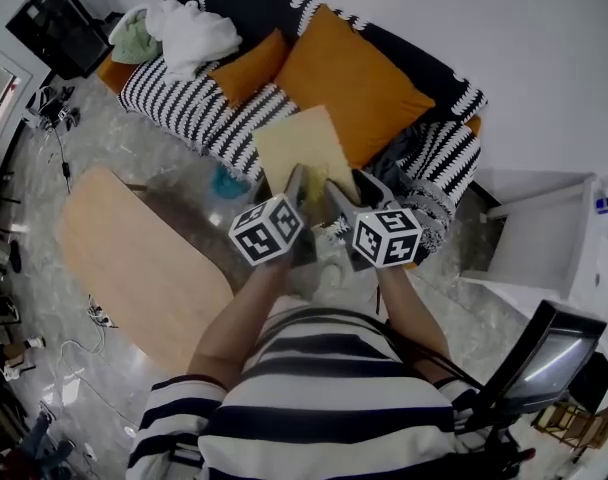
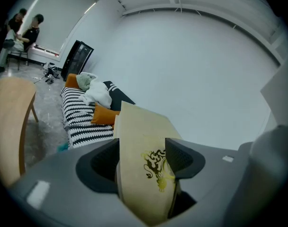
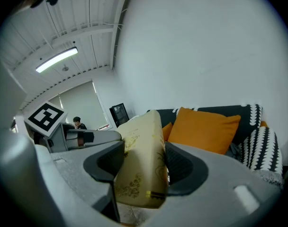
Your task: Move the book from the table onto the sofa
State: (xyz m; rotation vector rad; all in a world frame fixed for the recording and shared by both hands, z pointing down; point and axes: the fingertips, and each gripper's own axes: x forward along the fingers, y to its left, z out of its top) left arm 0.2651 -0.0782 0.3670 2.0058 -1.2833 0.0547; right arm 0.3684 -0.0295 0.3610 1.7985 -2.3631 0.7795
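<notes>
1 striped sofa (image 1: 174, 98) lies ahead, orange cushions (image 1: 349, 83) crowding it. We hold the book (image 1: 299, 143) aloft near its front, left tool (image 2: 143, 160) and right tool (image 3: 144, 162) both pinching its near end. That shallow grip could let it pivot and drop short.

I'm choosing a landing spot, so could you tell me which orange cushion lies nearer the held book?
The large orange cushion, just beyond the book; the small orange cushion sits further left, beside the white cloth.

Matt cream book (image 1: 304, 148) with glossy gilt print; knitted cloth sofa (image 1: 174, 98); smooth pale wood table (image 1: 134, 258)
</notes>
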